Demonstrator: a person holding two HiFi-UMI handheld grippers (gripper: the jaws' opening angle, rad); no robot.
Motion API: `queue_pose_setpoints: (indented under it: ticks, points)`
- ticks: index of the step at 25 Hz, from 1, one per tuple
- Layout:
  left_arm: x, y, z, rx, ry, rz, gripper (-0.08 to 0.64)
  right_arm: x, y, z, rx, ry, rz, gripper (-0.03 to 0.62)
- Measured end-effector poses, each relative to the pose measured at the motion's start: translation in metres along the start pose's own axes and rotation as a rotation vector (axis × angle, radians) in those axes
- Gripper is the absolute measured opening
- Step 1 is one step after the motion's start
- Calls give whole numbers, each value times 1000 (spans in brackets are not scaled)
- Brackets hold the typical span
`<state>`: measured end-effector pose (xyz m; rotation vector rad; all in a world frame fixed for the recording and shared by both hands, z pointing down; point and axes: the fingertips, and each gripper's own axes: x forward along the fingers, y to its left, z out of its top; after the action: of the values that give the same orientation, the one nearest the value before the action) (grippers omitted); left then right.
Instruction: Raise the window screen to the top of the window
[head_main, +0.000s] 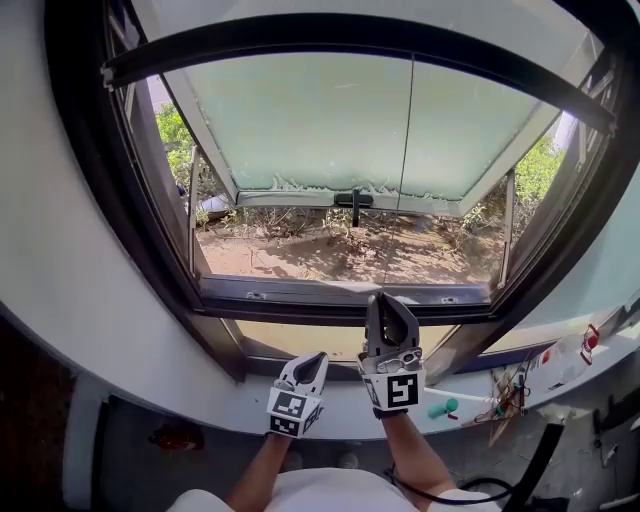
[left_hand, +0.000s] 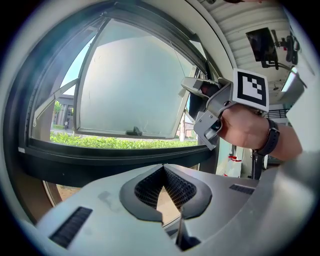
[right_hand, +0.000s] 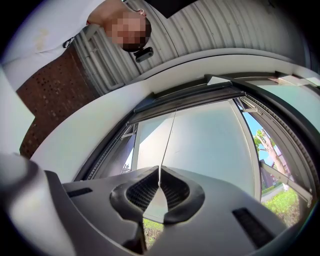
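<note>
1. At an open window, the right gripper (head_main: 387, 300) stands upright at lower centre of the head view. Its jaws are pinched together on a thin cord (head_main: 400, 170) that climbs to the dark top rail (head_main: 350, 42).
2. The left gripper (head_main: 316, 358) hangs just beside it, lower left — jaws closed, nothing between them in its own view.
3. The screen itself is hard to find. No mesh shows across the opening, and the frosted sash (head_main: 320, 130) tilts outward beyond it. With the cord running straight up to the rail, the screen is likely rolled at or near the top of the frame, though the pictures do not settle it.
4. Handling, as a judgement: the mesh is light and soft, easily creased or torn, so it is no place to grip. The cord is the handle — thin, limp, good only in tension, and slick enough to slide through the pads if the pinch loosens.
5. A roller of this kind probably pulls upward by a spring, so a cord let go at once could snap the bar against the rail. A firm pinch low on the cord, eased upward along its own line, suits it best. The left gripper is free to take a second hold higher up.
</note>
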<state>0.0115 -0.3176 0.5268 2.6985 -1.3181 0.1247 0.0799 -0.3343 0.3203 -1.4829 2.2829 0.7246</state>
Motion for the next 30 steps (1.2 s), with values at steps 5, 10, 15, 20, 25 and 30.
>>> queue_pose_setpoints:
  ticks: [5, 10, 15, 20, 25, 30]
  points:
    - [3, 0, 29, 15, -58, -13, 2, 14, -4, 14, -25, -34, 4, -11]
    - [5, -3, 65, 13, -119, -31, 2, 27, -10, 28, -52, -61, 5, -11]
    - [5, 2, 92, -6, -167, -26, 2, 34, -12, 36, -72, -75, 5, -11]
    - [5, 2, 117, 33, -209, -28, 2, 41, -17, 53, -79, -113, -3, -11]
    - [7, -4, 122, 50, -213, -38, 2, 49, -26, 74, -104, -147, -25, -11]
    - [10, -13, 131, 59, -226, -53, 2, 60, -35, 92, -106, -186, -32, -11]
